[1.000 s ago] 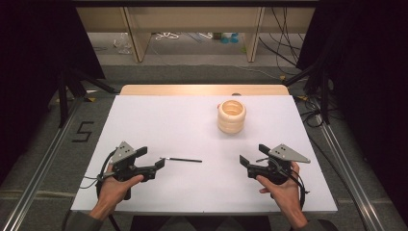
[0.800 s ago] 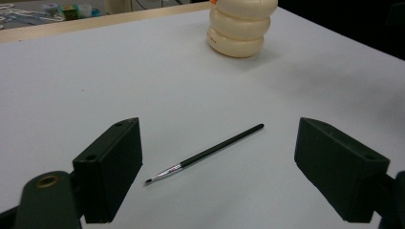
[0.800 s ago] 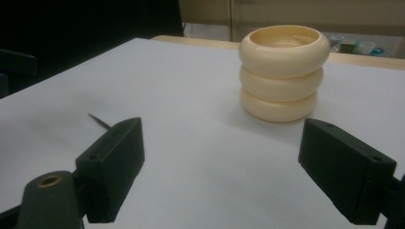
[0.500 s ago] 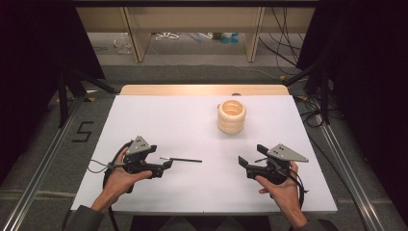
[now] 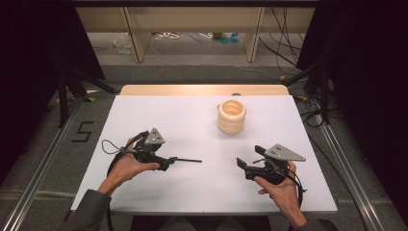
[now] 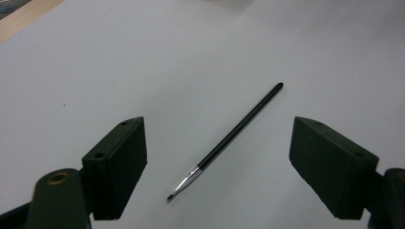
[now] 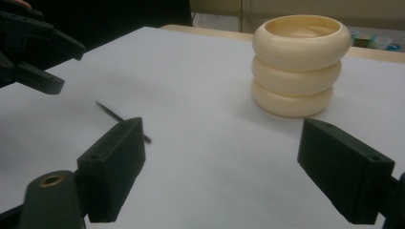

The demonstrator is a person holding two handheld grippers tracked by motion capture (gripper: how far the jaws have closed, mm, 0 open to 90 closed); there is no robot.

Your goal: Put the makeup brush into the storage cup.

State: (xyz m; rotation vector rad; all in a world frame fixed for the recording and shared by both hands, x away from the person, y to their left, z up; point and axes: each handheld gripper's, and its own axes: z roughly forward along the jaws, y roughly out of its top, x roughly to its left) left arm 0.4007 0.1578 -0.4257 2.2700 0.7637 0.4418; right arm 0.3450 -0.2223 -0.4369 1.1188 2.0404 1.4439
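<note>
Left gripper (image 5: 166, 161) open over brush, right gripper (image 5: 246, 168) idle, also open.

L jaws spread wide w/ thin black brush (image 6: 228, 140) lying flat on the white table (image 5: 159, 120) btwn them, nothing gripped yet. In left gripper view the brush's long axis runs diagonal: bristle tip + silver ferrule near me, handle end pointing away up-right, so jaws sit roughly across the shaft, not along it. In high view the brush (image 5: 185, 160) sticks out to the right of my L jaws, handle toward table centre. L hand clearly the nearer one. R gripper well apart from brush, empty, facing the cream ringed holder (image 5: 231, 116) farther back. Next, I'd guess: drop L, pinch mid-shaft.
</note>
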